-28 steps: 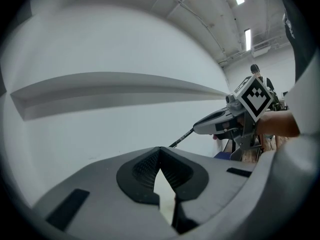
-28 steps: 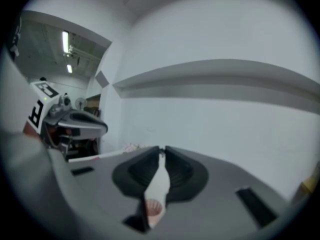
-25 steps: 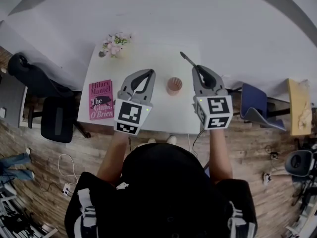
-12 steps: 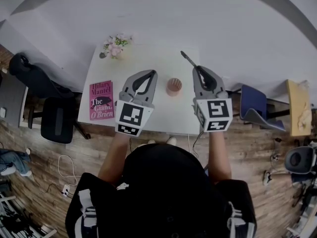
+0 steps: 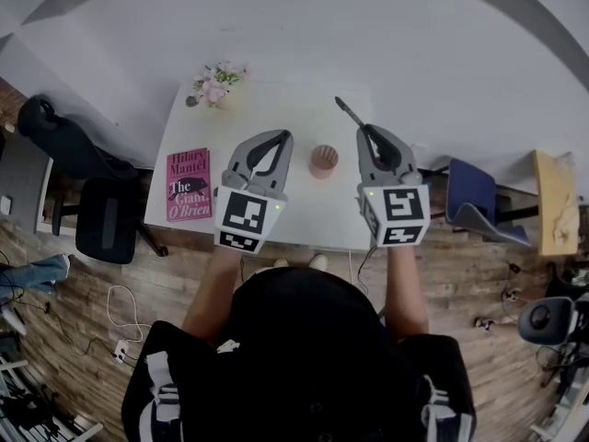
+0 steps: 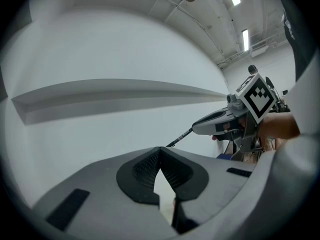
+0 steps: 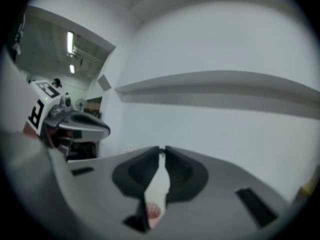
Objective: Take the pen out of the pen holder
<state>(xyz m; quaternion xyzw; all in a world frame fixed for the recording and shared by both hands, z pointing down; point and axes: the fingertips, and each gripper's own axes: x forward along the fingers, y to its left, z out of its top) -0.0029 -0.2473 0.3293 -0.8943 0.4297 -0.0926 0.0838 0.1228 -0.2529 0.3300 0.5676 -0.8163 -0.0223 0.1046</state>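
Note:
A brown ribbed pen holder stands on the white table, between my two grippers. My right gripper hovers to its right, shut on a black pen that juts up and to the left beyond the tips. In the left gripper view the pen sticks out of the right gripper. The pen holder shows through the gap below the right jaws. My left gripper hangs left of the holder, its jaws closed tip to tip with nothing between them.
A pink book lies at the table's left front. A small bunch of flowers stands at the back left corner. A black office chair is left of the table and a blue chair right of it.

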